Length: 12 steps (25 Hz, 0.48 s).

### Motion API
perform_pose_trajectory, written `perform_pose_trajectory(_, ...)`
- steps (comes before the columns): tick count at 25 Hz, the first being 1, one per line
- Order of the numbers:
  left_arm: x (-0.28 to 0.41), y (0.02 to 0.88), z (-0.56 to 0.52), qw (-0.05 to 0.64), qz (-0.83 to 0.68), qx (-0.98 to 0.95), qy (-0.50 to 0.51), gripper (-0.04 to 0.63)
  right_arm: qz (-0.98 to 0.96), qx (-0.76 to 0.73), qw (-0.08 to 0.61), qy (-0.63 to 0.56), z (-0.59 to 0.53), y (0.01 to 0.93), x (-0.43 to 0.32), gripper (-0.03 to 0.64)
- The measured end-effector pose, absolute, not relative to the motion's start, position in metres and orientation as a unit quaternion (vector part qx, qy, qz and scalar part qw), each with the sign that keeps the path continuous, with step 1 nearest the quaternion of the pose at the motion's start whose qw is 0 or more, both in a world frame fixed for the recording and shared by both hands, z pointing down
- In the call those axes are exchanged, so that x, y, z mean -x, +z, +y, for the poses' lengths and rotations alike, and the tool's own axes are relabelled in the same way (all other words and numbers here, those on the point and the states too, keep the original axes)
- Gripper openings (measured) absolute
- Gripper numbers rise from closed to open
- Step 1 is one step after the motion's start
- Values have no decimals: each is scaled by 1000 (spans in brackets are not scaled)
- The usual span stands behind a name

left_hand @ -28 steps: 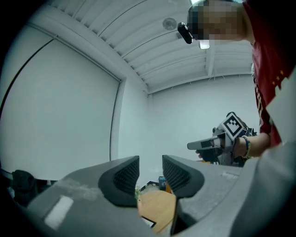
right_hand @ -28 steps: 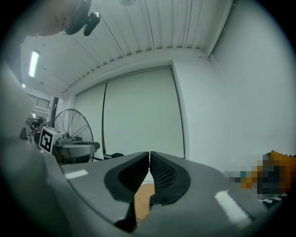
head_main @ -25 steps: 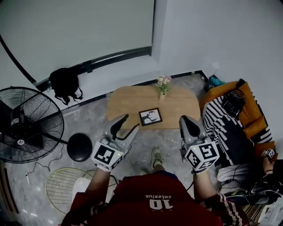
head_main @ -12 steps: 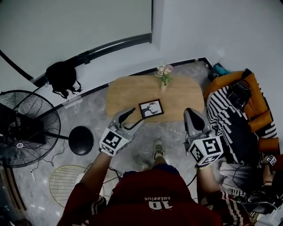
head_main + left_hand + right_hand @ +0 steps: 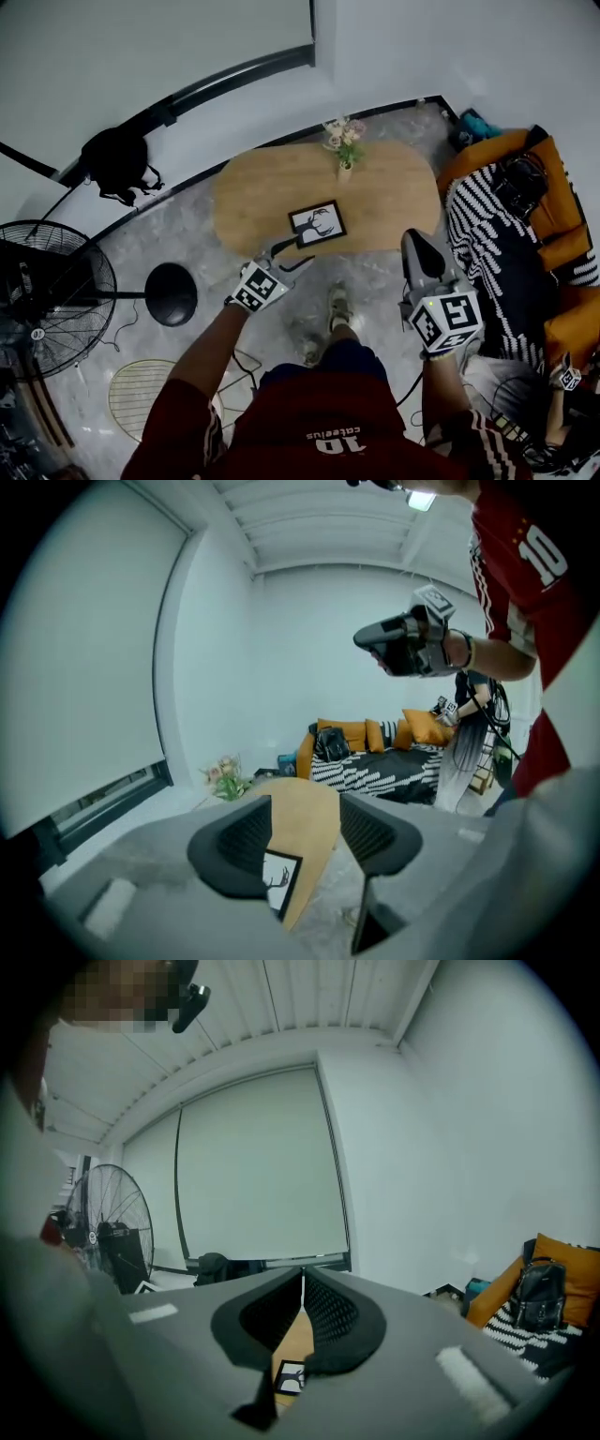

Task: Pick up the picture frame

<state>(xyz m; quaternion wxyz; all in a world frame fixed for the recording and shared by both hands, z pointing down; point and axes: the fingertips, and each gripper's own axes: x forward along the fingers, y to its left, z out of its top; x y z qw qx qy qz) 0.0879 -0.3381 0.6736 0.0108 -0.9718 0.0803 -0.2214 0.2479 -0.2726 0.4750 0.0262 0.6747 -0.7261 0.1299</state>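
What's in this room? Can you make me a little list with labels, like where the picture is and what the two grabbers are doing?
Picture frame: lying flat on the wooden table, near its front edge
Flowers: standing at the table's far edge
Left gripper: open, jaws have just been opening, nothing between them, close to the frame
Right gripper: shut, empty, held to the right, away from the frame
Frame picked up: not yet

Table (image 5: 394, 202): oval, light wood.
Picture frame (image 5: 316, 224): lying flat, near the 6 o'clock edge.
Flower vase (image 5: 344, 150): upright, 12 o'clock edge.
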Motion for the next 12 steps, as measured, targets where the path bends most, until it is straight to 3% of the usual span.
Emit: perform_pose_trajectory(12, -130, 826, -388, -25, 45, 945, -322, 225, -713, -676, 49, 180, -309, 552, -277, -5)
